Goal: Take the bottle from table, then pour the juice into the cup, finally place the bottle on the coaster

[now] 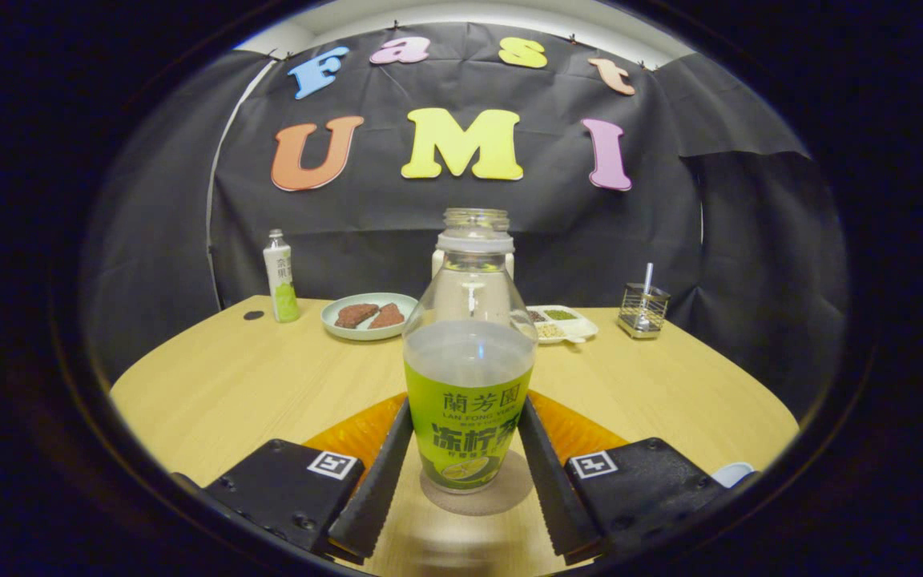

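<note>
Clear plastic bottle (469, 377): uncapped, upright, green label, liquid up to about the shoulder.
Bottle position: standing on a round beige coaster (477, 493), between the two fingers.
Gripper (465, 449): fingers flank the bottle's lower half, one per side; both appear to touch the label edges, but firm pressing is not certain, so clamped or just closing I cannot tell.
Orange mat (357, 433): under the fingers, showing on both sides behind the bottle.
Cup (732, 473): only a pale rim visible, just beside the right finger's housing.
Table (253, 377): light wood.
Far side, left to right: small white-and-green bottle (281, 276), plate (367, 314) with two brown slabs, white divided tray (564, 322) with bits of food, wire holder (642, 308) with a utensil handle.
White object: directly behind the bottle neck, mostly hidden.
</note>
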Motion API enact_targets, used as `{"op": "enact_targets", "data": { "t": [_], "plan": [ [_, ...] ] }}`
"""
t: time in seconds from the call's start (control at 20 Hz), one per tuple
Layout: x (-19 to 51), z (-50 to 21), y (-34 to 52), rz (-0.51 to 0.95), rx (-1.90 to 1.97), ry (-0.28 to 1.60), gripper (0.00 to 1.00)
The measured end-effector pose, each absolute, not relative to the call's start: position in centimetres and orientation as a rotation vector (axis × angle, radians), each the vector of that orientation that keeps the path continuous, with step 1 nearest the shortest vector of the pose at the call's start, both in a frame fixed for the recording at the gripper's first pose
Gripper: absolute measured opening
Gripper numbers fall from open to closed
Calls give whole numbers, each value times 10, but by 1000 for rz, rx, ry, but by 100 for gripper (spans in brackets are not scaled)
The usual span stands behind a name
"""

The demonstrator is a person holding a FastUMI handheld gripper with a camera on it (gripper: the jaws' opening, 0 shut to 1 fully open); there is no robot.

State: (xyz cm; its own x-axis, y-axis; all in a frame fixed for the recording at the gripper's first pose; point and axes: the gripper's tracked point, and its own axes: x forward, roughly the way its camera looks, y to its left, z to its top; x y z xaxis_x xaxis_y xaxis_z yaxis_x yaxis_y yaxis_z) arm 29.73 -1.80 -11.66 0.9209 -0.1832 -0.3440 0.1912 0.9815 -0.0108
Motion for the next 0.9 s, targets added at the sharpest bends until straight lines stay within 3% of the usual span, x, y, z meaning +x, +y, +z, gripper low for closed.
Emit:
{"op": "enact_targets", "data": {
  "t": [0.35,0.4,0.5,0.9],
  "plan": [
    [296,-119,-27,-208,21,372,84],
    [295,-124,-27,-205,13,391,86],
    [294,-120,-29,-202,12,377,100],
    [262,-98,-24,-186,-6,317,100]
  ]
}}
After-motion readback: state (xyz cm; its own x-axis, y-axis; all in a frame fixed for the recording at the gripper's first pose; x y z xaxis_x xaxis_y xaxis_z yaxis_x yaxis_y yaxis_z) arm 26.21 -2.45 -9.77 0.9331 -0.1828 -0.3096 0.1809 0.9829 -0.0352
